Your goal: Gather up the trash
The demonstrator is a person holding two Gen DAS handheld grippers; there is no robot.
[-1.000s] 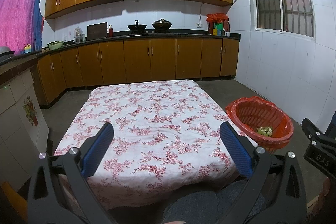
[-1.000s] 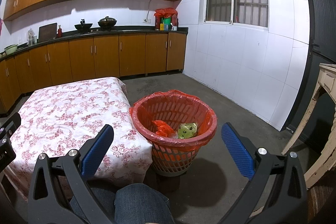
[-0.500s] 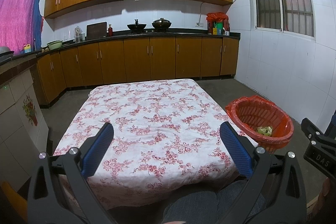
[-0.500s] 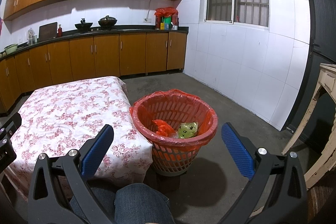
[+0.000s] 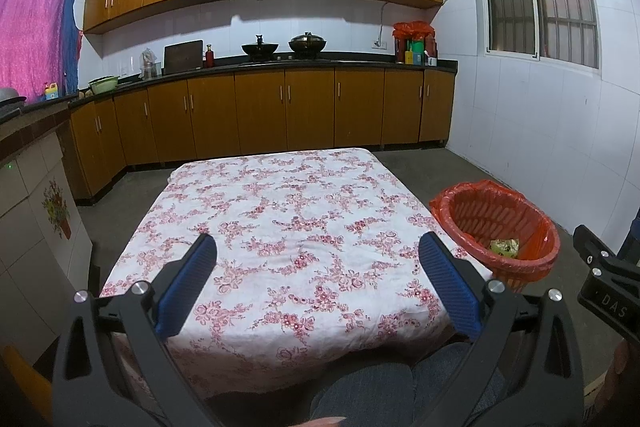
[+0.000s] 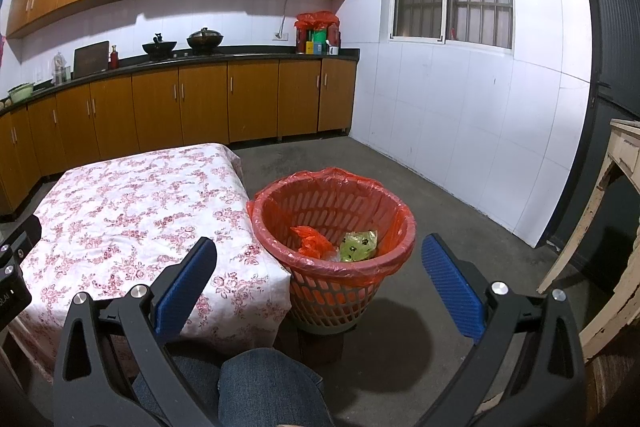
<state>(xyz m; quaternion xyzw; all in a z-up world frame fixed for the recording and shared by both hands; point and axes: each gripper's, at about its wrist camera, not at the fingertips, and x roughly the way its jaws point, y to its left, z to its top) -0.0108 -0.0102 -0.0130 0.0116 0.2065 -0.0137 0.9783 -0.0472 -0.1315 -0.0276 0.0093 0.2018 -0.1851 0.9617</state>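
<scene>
A red mesh trash basket point(image 6: 334, 279) lined with a red bag stands on the floor just right of the low table point(image 6: 120, 203), which wears a floral cloth. Inside lie a crumpled red wrapper point(image 6: 312, 241) and a green wrapper point(image 6: 358, 245). My right gripper point(image 6: 320, 267) hovers open in front of the basket, nothing between its blue pads. In the left wrist view my left gripper point(image 5: 318, 265) is open above the near part of the table point(image 5: 280, 211), holding nothing. The basket point(image 5: 532, 263) shows at the right there, with the green wrapper point(image 5: 505, 246) in it.
Wooden kitchen cabinets point(image 5: 260, 115) with pots on the counter run along the far wall. A tiled unit point(image 5: 32, 227) stands to the left of the table. A pale wooden table leg point(image 6: 600, 247) is at the far right. A person's knee point(image 6: 264, 383) is below.
</scene>
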